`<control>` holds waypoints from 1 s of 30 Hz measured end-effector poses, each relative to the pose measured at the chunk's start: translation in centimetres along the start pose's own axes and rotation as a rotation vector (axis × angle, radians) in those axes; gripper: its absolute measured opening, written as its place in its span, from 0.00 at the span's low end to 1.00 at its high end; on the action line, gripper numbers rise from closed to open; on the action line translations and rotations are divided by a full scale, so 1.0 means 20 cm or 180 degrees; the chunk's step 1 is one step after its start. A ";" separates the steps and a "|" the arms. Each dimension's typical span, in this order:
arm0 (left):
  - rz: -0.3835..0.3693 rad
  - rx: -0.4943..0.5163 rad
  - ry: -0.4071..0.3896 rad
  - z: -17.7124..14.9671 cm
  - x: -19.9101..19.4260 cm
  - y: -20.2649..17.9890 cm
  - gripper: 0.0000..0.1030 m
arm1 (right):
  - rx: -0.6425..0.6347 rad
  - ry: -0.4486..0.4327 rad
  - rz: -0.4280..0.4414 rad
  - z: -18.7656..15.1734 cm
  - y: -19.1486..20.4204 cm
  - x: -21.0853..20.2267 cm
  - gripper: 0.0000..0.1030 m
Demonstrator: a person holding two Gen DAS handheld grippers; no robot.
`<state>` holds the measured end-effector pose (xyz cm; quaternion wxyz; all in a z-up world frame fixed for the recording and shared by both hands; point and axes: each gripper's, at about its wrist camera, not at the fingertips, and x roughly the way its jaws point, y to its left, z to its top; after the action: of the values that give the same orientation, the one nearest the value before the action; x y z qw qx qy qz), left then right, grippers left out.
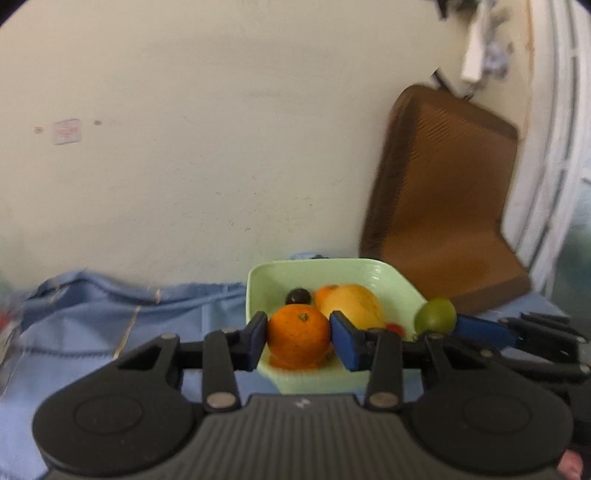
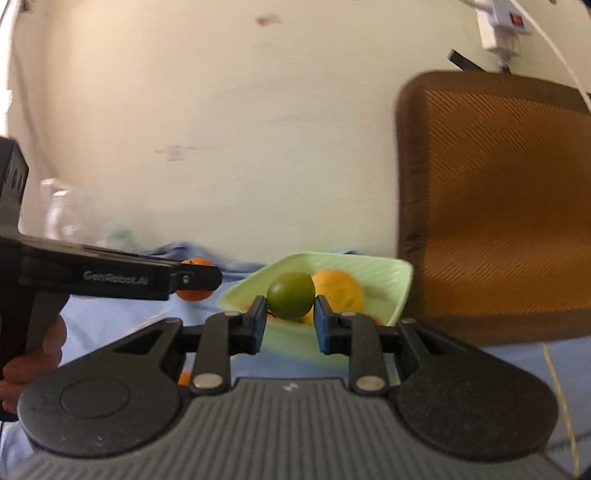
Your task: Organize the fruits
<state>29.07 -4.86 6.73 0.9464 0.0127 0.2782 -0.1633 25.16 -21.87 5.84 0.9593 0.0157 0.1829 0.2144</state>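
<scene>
A pale green bowl [image 1: 376,275] sits on a blue cloth and holds a yellow mango [image 1: 354,304], a dark plum [image 1: 298,295] and a small red fruit [image 1: 395,328]. My left gripper [image 1: 298,341] is shut on an orange [image 1: 298,338] over the bowl's near left rim. My right gripper [image 2: 290,317] is shut on a green lime [image 2: 290,295] in front of the bowl [image 2: 391,275]. The lime [image 1: 435,314] and the right gripper's blue fingers [image 1: 480,328] show in the left wrist view at the bowl's right edge. The orange [image 2: 194,295] shows in the right wrist view, left of the bowl.
A brown chair back [image 1: 443,192] [image 2: 498,206] leans against the cream wall behind and right of the bowl. The blue cloth [image 1: 110,325] covers the surface. A clear bottle [image 2: 59,210] stands at the far left. A white power strip [image 2: 502,26] hangs at top right.
</scene>
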 end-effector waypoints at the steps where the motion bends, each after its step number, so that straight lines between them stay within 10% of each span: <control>1: 0.0017 -0.0004 0.0045 0.02 0.06 0.00 0.36 | 0.0015 0.0022 -0.0051 0.00 -0.03 0.05 0.29; 8: 0.0094 0.0047 0.0335 0.03 0.34 0.00 0.38 | 0.0153 0.0047 -0.0168 -0.06 -0.15 0.21 0.33; 11: 0.0111 0.0080 0.0307 0.02 0.33 -0.02 0.47 | 0.0097 -0.0029 -0.0177 -0.06 -0.14 0.19 0.58; 20: -0.0055 -0.0348 -0.0147 0.00 -0.24 0.18 0.47 | 0.0196 -0.0213 -0.0062 -0.04 -0.06 0.00 0.58; 30: 0.0156 -0.0605 -0.0036 -0.48 -0.57 0.31 0.46 | -0.0072 0.0036 0.0357 -0.26 0.21 -0.28 0.34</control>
<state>16.91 5.50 4.32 0.9486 -0.0714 0.2867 -0.1131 16.83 -20.58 3.47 0.9449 0.0139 0.1847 0.2700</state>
